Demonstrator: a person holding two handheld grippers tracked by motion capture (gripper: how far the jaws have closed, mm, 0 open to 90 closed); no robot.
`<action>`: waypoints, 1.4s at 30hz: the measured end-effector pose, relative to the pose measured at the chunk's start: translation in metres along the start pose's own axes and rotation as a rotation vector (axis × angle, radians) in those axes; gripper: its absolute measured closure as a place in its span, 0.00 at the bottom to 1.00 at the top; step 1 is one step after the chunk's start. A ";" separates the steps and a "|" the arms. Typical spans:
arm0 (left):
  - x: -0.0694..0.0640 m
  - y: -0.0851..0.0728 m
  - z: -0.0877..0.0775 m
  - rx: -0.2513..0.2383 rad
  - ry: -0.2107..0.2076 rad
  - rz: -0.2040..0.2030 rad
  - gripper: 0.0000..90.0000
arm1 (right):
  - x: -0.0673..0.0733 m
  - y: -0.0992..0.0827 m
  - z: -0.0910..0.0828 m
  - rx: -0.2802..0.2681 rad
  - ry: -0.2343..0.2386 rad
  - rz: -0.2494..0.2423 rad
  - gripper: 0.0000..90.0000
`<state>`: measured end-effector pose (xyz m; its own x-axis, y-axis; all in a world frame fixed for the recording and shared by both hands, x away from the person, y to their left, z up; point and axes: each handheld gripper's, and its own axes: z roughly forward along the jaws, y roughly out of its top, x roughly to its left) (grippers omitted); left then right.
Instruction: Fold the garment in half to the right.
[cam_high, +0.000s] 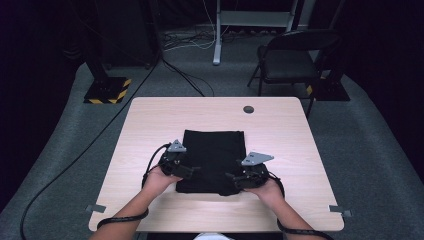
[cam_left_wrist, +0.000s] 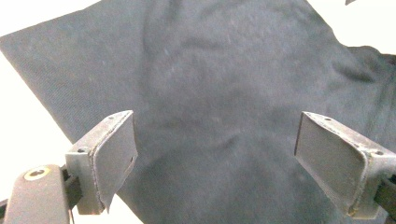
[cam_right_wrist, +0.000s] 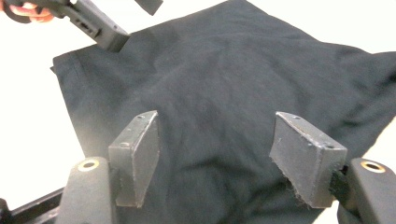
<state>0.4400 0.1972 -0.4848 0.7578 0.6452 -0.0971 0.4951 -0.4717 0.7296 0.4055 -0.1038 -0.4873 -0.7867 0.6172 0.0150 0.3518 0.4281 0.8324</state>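
Over the folded black cloth (cam_high: 212, 160), both grippers, jaws apart

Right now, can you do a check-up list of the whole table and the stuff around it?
Surface: light wooden table, with a round dark grommet near the far edge and grey tape tabs at the near corners.
Job's things: black folded cloth lying flat mid-table, a little rumpled at its near edge.
Clutter: nothing seen.
Grippers: left claw open above the cloth, nothing between its jaws; right claw open above the cloth, nothing pinched.
Cables: a black cable loops from the left claw; a long one runs across the floor.
Surroundings: grey carpet, black folding chair, a stand base with yellow-black stripes.
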 end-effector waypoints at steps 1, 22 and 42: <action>-0.001 -0.001 0.000 0.010 -0.002 0.004 0.14 | -0.001 0.001 0.005 0.004 0.006 -0.005 0.35; -0.009 -0.028 0.019 0.059 0.029 0.121 0.12 | -0.021 -0.013 0.041 0.117 0.010 0.026 0.32; 0.009 -0.019 0.002 -0.040 -0.026 -0.041 0.08 | -0.023 -0.002 0.007 0.092 0.046 0.060 0.14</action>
<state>0.4384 0.2112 -0.5010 0.7480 0.6478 -0.1446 0.5094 -0.4205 0.7508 0.4267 -0.1144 -0.4934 -0.7845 0.6135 0.0904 0.4423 0.4514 0.7750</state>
